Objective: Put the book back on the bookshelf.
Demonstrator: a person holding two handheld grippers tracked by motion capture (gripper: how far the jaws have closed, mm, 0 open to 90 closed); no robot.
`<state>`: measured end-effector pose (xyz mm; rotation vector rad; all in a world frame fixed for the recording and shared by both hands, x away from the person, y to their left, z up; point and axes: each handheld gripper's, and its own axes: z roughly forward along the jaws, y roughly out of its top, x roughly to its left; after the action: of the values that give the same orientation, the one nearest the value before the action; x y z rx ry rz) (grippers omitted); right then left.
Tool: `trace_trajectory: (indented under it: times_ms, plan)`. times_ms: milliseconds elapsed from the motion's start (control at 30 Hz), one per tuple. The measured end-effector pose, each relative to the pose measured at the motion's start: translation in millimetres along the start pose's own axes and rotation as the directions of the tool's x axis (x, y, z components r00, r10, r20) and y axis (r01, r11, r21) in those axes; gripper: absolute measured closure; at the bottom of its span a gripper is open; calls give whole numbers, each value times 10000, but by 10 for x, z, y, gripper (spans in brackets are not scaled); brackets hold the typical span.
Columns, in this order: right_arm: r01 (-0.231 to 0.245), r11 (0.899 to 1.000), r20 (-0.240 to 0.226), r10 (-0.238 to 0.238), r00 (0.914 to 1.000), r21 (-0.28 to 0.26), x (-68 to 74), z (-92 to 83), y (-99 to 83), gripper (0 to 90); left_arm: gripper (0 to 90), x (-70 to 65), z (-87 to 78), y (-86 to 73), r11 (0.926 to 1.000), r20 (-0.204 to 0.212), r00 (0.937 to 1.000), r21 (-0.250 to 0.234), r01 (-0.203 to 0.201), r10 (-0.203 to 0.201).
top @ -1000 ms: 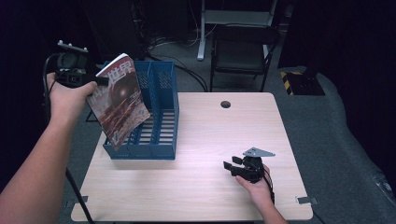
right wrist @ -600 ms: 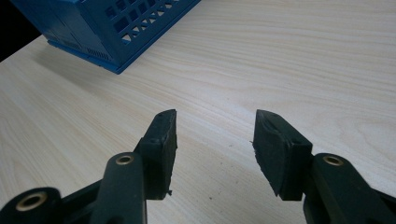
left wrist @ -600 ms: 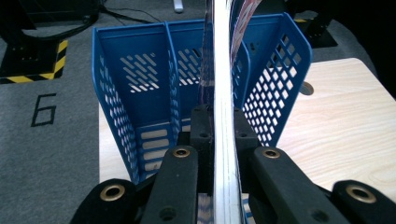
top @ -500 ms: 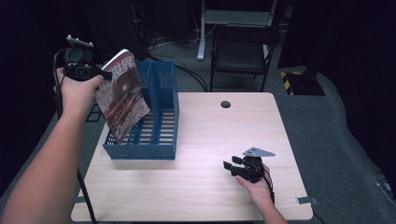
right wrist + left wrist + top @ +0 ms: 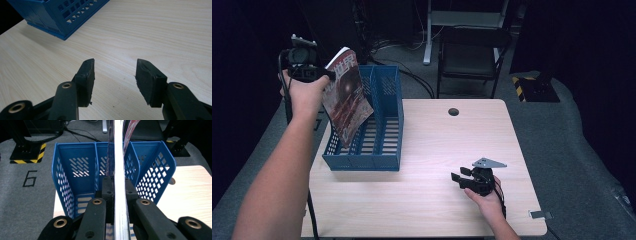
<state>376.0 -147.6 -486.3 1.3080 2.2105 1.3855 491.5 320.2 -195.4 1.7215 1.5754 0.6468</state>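
Note:
A blue slotted file rack (image 5: 382, 135) stands on the left part of the wooden table (image 5: 432, 210). My left gripper (image 5: 328, 76) is shut on the top edge of a magazine (image 5: 346, 97) with a reddish cover, held tilted above the rack's left slots. From the left gripper view, the magazine (image 5: 120, 165) runs edge-on between the jaws, above the rack (image 5: 75, 172). My right gripper (image 5: 457, 179) rests near the table's front right, open, with nothing between its fingers (image 5: 86, 75); the same gripper (image 5: 115, 67) hovers just over bare wood.
The rack's corner (image 5: 65, 17) lies ahead and left of the right gripper. A round cable hole (image 5: 453, 111) sits at the table's back. A dark chair (image 5: 469, 55) and cables stand on the grey floor behind the table. A yellow-black marker (image 5: 532, 85) lies at the right.
My left hand has carried the magazine toward the back, over the rack. The right gripper has stayed where it was.

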Motion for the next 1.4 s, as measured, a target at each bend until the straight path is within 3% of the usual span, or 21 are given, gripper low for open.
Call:
trace_trajectory:
  times_ms: [200, 433, 1400]
  plan:
    - [100, 9999, 4, -100, 10000, 25, 13, 6, -1, 492, 840, 8, 116, 3, 9997, -180, 9996, 83, 229, -228]
    - [120, 9999, -18, -120, 9999, 22, 20, 19, -4, 492, 840, -17, 191, -13, 9993, -86, 9993, 84, 359, -358]
    - [115, 9999, -49, -115, 9999, 27, 23, 17, -1, 492, 839, -93, 549, -220, 9980, 13, 9995, 538, 325, -326]
